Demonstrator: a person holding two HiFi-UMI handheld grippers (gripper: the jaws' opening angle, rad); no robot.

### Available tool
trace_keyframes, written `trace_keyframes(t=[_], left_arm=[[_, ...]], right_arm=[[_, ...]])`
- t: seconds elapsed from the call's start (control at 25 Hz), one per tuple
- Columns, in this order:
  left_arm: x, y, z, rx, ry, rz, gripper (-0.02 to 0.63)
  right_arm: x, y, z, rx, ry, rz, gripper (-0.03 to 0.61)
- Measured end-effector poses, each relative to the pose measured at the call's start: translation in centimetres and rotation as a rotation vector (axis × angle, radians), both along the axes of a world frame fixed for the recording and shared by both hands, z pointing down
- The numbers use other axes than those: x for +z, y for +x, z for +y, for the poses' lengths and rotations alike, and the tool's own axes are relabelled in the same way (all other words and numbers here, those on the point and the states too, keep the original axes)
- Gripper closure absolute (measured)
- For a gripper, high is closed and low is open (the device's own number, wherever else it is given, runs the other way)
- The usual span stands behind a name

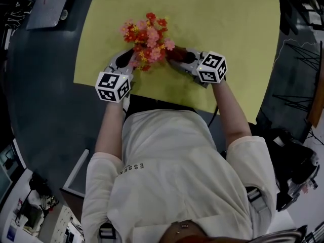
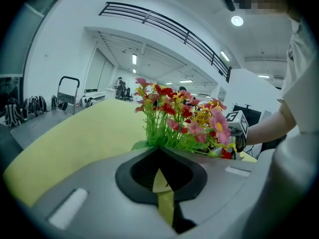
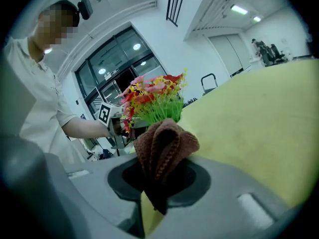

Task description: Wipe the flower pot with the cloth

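A bunch of red, pink and yellow artificial flowers [image 1: 148, 37] stands on the yellow mat [image 1: 228, 29]; its pot is hidden under the blooms in every view. My left gripper [image 1: 127, 59] sits at the plant's left side, shut, with nothing visible between its jaws. In the left gripper view the flowers [image 2: 184, 121] rise just past the left gripper [image 2: 162, 183]. My right gripper [image 1: 177, 56] is at the plant's right side, shut on a folded brown cloth [image 3: 162, 146]. In the right gripper view the cloth sticks up from the right gripper [image 3: 159, 183], with the flowers [image 3: 154, 101] close behind.
The yellow mat lies on a dark grey table [image 1: 40, 85], its near edge just below the grippers. A grey flat device [image 1: 50, 6] lies at the table's far left. Dark stands and cables [image 1: 298, 59] are on the floor to the right.
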State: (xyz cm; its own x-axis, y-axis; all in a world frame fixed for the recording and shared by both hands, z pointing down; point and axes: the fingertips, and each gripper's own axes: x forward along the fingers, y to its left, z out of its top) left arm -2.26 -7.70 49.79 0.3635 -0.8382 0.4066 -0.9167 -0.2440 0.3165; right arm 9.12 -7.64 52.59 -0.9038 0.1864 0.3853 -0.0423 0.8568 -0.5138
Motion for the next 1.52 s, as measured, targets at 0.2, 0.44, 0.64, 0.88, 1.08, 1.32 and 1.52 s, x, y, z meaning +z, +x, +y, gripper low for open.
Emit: trace_keyframes(t=[0.2,0.44,0.64,0.88,1.08,1.32,1.52], left_arm=[[-0.9,-1.1,0.9,0.0,0.034,-0.007,0.6],[-3.0,-4.0,1.7,0.062,0.124,0.004,0.6],[-3.9,-6.1,2.6,0.215,0.121,0.03,0.6],[-5.3,-9.6,5.0,0.386,0.133,0.038,0.6],[-6.0,-12.1,6.3,0.422,0.133,0.04,0.6],[-5.3,-13.4,7.0,0.41,0.109,0.041,0.6],[-4.7,-14.1,6.5,0.394,0.098,0.035,0.6]], right_arm=[[-0.7,0.8,0.7,0.209,0.166,0.047,0.523],[-2.1,1.7,1.0,0.557,0.291,0.129,0.523],[-2.2,1.5,2.8,0.806,0.319,0.22,0.523],[-3.1,-1.7,6.0,0.988,0.331,0.266,0.523],[-3.9,-5.3,8.8,1.02,0.3,0.258,0.523],[-2.3,-12.3,11.3,0.856,0.256,0.258,0.523],[-1.8,-16.8,9.5,0.801,0.255,0.245,0.523]])
